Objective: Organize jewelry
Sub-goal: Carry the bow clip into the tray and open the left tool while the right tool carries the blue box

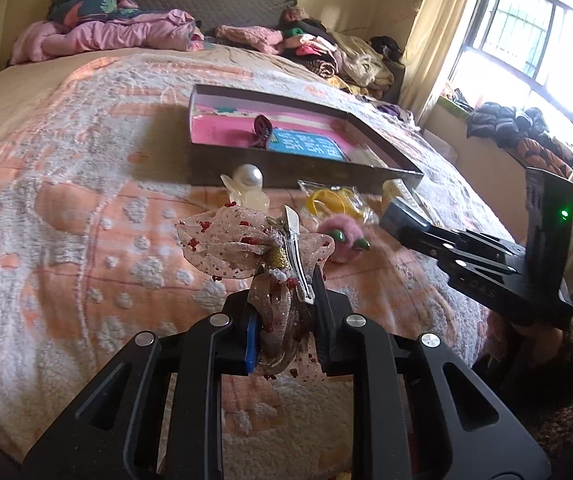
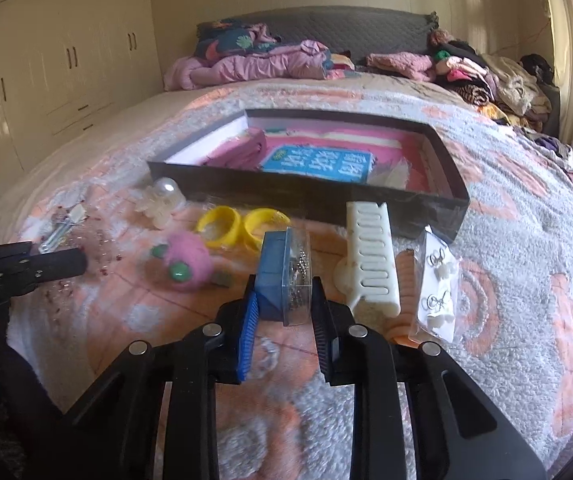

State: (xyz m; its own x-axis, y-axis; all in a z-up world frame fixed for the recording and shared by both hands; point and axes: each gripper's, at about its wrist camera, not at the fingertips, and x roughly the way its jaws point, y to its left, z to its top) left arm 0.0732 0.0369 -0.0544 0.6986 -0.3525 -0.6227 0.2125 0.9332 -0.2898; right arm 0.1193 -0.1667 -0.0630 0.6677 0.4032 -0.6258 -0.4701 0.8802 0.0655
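1. The bed (image 2: 506, 208), under an orange and grey fleece blanket, is carrying everything; folded clothes (image 2: 270, 64) are lying piled along its headboard.
2. A shallow dark box (image 2: 310, 196) is sitting open in the middle of the bed, holding a blue booklet (image 2: 318, 164) on a pink lining.
3. The left gripper (image 1: 284, 320) is clamping its fingers on the tail of a sheer glittery hair bow (image 1: 242, 244) (a metal clip runs along its back), holding it up above the blanket in front of the box.
4. The right gripper (image 2: 284, 316) is pinching a small clear case (image 2: 286, 276) with a blue insert and silvery bits inside, its fingers pressing on both sides.
5. A white comb-like clip (image 2: 372, 260) is lying just right of that case, beside a clear packet of earrings (image 2: 438, 288).
6. Two yellow bangles (image 2: 242, 226) are lying near the box's front wall.
7. A pink fuzzy piece with green knobs (image 2: 186, 264) is resting in front of the bangles.
8. A pearl-topped translucent clip (image 1: 248, 188) is touching the box's front wall.
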